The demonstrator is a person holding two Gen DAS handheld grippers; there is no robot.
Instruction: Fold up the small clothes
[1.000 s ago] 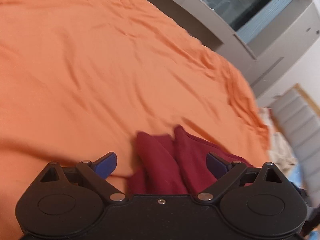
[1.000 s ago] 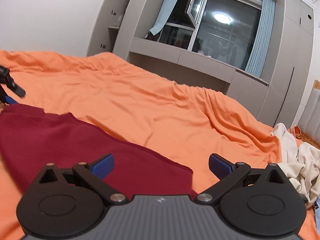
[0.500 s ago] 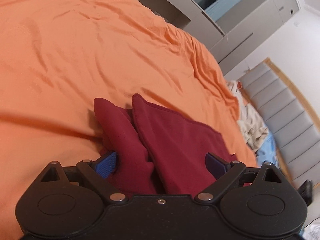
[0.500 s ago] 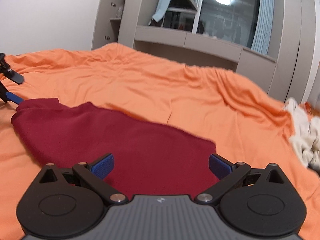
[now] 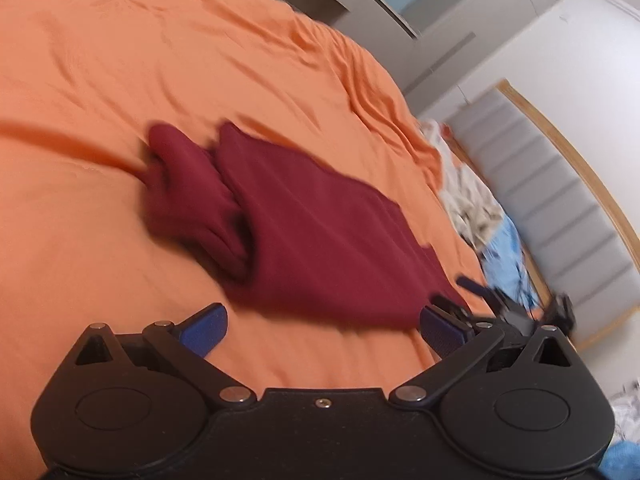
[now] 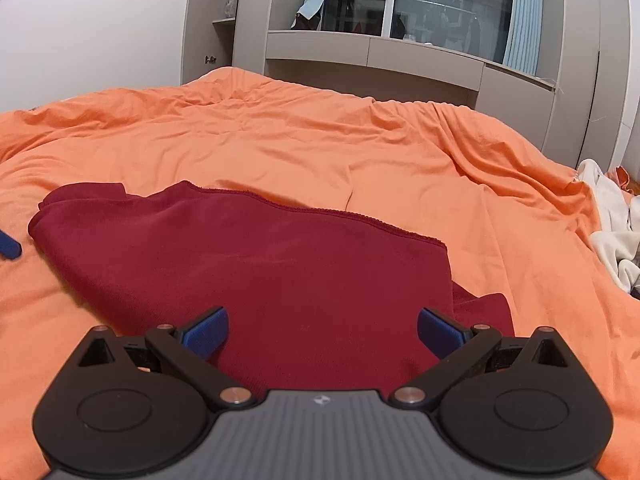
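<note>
Dark red garment lies flat on the orange bedsheet, partly folded. Hemmed edge runs along its far side in the right wrist view. In the left wrist view one end is bunched into a rolled lump; the rest spreads flat toward my right.

Long axis: roughly across the line between my two hands, lump end toward the left, layered corner toward the right.

Left gripper: jaws opening, spread wide, nothing between the pads. It sits over bare sheet with the garment's near edge just ahead of the fingertips, not touching as far as I can tell. View is blurred.

Right gripper: jaws spread, hovering over the garment's near part; cloth fills the gap beneath, but the pads are not pinching it.

Judgement: right gripper is the nearer one, directly above the fabric. Left has to reach forward to the lump. The next fold likely turns on taking both ends along that long axis.

Off to the right, a pale clothes pile waits at the bed's edge.
</note>
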